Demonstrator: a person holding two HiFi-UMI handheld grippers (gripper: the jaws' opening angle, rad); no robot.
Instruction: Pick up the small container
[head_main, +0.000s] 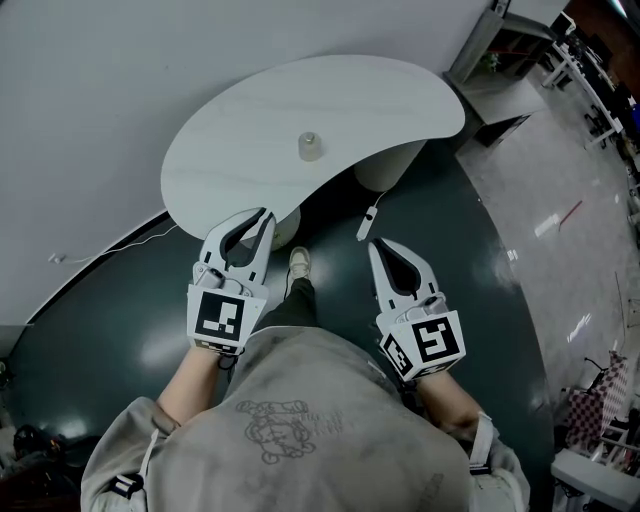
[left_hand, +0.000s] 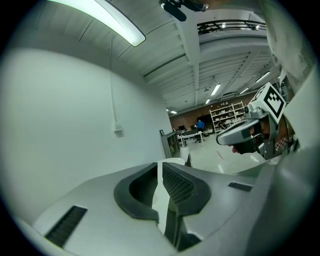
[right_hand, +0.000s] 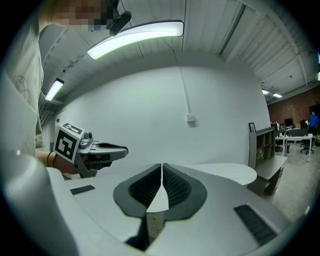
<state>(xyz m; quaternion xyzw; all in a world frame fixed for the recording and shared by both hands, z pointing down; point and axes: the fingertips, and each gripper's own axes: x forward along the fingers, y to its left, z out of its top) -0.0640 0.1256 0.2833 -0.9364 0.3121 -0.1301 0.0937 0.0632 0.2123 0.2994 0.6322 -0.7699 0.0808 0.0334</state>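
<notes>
Flooring of dark, glossy green (head_main: 120, 330) fills most of the room under the person and gives way to pale polished tiles (head_main: 560, 200) on the right. A plain white wall (head_main: 100, 80) runs behind. Against it stands the bench (head_main: 250, 150), a white kidney-shaped top on a rounded pedestal, with its near edge just ahead of the person's feet.

The person stands close to it in a grey sweatshirt (head_main: 290, 430), and one light shoe (head_main: 298, 262) shows below between the two tools.

The left gripper (head_main: 265, 214) is held out level, its tips over the near rim of the bench. Its jaws are drawn together with only a thin slit between the ribbed pads, and nothing is in them. The right gripper (head_main: 374, 244) is held beside it, a little lower and short of the bench, over the dark floor. Its jaws are pressed fully together too, and they hold nothing. Each tool carries its black-and-white marker cube near the hand.

The small container (head_main: 310, 146), a pale squat pot with a lid, stands upright near the middle of the bench. It is well apart from both grippers and untouched.

A thin white cable (head_main: 110, 250) trails along the floor by the wall on the left, and a short white cord (head_main: 368, 222) lies by the pedestal.
</notes>
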